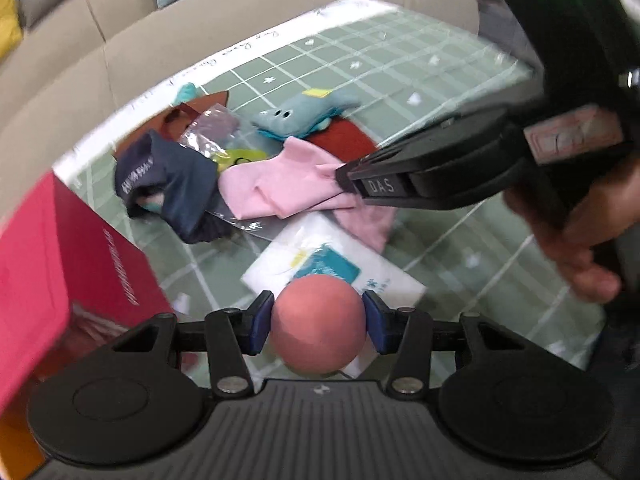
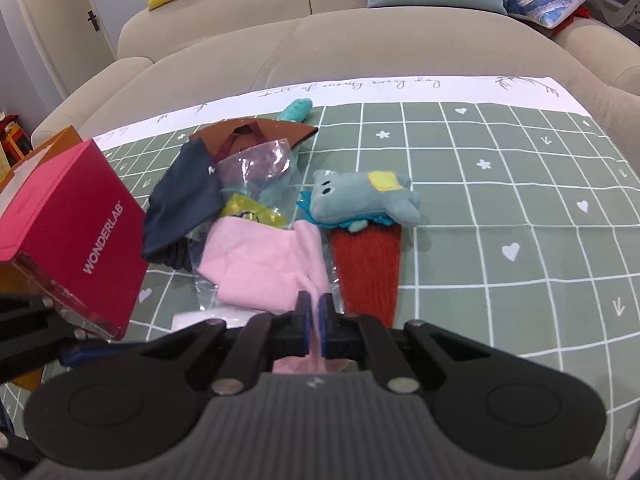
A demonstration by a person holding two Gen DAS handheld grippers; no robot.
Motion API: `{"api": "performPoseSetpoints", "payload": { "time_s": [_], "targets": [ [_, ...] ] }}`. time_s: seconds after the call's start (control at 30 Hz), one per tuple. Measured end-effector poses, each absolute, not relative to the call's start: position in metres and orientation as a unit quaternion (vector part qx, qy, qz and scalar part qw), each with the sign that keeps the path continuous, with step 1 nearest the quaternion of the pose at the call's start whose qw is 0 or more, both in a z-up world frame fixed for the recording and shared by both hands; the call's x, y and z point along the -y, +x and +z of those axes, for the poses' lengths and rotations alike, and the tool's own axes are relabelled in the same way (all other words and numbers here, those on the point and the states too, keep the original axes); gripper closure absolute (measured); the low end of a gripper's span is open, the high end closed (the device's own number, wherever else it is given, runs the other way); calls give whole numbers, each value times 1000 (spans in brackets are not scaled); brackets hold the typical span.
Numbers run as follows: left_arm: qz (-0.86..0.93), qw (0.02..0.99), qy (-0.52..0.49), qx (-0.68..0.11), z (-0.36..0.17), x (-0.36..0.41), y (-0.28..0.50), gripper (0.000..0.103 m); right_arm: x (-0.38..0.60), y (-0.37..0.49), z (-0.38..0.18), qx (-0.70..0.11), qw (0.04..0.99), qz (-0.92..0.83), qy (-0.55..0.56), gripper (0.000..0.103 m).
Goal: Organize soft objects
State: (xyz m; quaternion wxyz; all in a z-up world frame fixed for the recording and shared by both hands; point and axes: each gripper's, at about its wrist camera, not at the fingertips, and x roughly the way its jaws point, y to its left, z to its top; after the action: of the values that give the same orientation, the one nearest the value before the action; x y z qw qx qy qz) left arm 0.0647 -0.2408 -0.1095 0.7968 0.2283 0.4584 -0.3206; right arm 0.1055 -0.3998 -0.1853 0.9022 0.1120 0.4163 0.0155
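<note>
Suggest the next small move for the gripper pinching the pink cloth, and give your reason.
Probably lift the pink cloth clear of the pile. The right gripper is already shut on its edge, and the cloth lies partly over the clear plastic bag.

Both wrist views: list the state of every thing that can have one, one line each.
Left gripper: shut on the salmon-pink round ball.
Right gripper: shut on the pink soft cloth.
Red cardboard box: tilted beside the pile.
Grey-blue plush animal toy: lying on the red knitted piece.
Navy fabric garment: crumpled.
Clear plastic bag: crinkled in the pile.
</note>
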Motion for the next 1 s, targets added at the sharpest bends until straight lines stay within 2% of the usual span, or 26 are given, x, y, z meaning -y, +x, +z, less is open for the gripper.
{"api": "performPoseSetpoints", "payload": {
  "time_s": [0.13,0.33,0.43,0.57,0.6,0.7,0.73,0.9,1.0],
  "targets": [
    [-335,795,148,-484,-110,222,76,48,402,100,-184,-433,896,4,97,102],
    [-333,805,134,-472,-115,212,79,41,407,93,-188,-495,862,1,111,101],
    [-331,806,133,-473,-122,213,77,33,408,89,-190,-491,865,-20,98,98],
    [-324,805,125,-481,-129,212,75,33,410,90,-195,-485,868,-38,97,94],
    [-324,806,121,-480,-129,211,75,37,411,90,-196,-484,868,-41,101,91],
    [-327,807,114,-478,-127,211,75,43,412,90,-194,-477,872,-61,94,62],
    [-326,809,112,-476,-126,210,75,44,411,90,-194,-476,872,-66,88,58],
    [-325,809,96,-480,-123,206,76,46,401,92,-197,-469,880,-53,63,57],
    [-324,813,96,-474,-117,204,73,46,396,90,-197,-467,882,-46,54,66]
  ]
}}
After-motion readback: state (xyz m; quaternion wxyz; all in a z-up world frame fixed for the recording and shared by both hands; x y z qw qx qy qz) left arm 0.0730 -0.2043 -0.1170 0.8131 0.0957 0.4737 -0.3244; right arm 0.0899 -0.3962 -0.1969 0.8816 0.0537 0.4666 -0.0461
